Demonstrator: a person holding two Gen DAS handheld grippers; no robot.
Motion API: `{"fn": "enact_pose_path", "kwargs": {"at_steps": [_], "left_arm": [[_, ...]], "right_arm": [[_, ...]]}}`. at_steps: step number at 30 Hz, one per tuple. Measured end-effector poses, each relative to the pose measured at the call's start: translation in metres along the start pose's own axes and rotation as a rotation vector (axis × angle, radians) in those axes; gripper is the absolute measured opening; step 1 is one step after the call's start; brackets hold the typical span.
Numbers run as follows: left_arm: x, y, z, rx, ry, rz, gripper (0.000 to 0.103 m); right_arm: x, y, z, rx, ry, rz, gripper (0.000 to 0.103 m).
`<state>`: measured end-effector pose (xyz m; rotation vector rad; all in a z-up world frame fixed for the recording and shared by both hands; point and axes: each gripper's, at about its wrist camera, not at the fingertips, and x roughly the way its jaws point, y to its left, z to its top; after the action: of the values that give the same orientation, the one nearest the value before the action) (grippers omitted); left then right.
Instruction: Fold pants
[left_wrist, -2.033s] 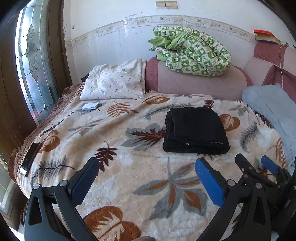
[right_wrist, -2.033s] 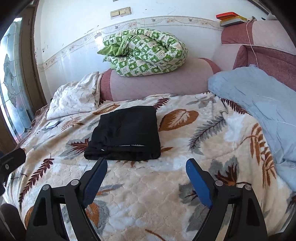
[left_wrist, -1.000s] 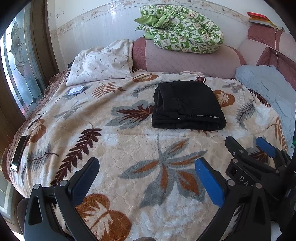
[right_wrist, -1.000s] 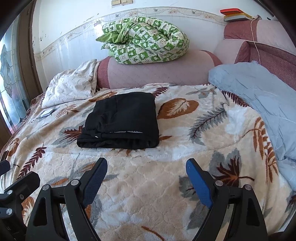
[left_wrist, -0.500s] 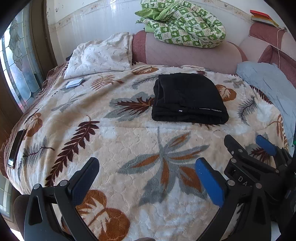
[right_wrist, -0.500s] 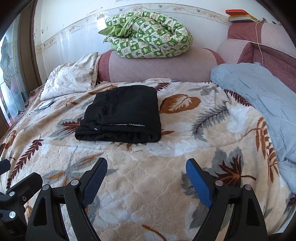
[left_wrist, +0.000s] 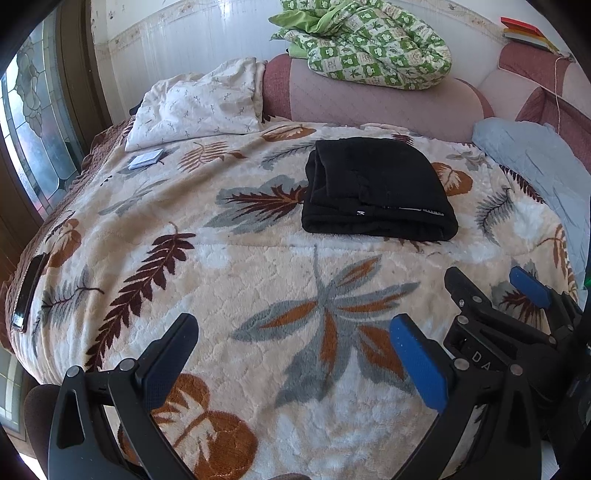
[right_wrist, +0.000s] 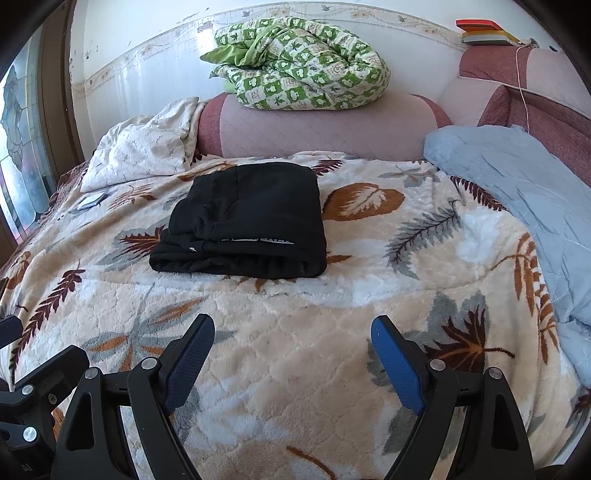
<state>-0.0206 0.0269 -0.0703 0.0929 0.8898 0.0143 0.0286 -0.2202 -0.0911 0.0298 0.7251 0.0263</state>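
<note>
The black pants (left_wrist: 376, 188) (right_wrist: 243, 225) lie folded into a thick rectangle on the leaf-patterned blanket (left_wrist: 258, 280) (right_wrist: 295, 332), toward the far middle of the bed. My left gripper (left_wrist: 291, 343) hovers open over the near part of the blanket, well short of the pants, with nothing between its blue pads. My right gripper (right_wrist: 291, 343) is also open and empty, near the bed's front. It shows as well at the lower right of the left wrist view, as the right gripper (left_wrist: 495, 288).
A green checked quilt (right_wrist: 299, 70) rests on the pink headboard bolster (right_wrist: 317, 125). A white pillow (left_wrist: 199, 103) lies far left, a light blue quilt (right_wrist: 517, 206) along the right. A small packet (left_wrist: 146, 159) and a dark phone (left_wrist: 27, 291) sit near the left edge by the window.
Both views have tipped down a little, so the pants and bedding sit slightly lower and closer in frame. The pants have not moved and both grippers stay open.
</note>
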Motion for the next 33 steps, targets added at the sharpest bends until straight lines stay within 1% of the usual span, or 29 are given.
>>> {"fn": "enact_pose_path", "kwargs": {"at_steps": [33], "left_arm": [[0.0041, 0.0007, -0.0022, -0.002, 0.015, -0.004, 0.103]], "right_arm": [[0.0011, 0.0025, -0.0014, -0.003, 0.004, -0.003, 0.091]]}}
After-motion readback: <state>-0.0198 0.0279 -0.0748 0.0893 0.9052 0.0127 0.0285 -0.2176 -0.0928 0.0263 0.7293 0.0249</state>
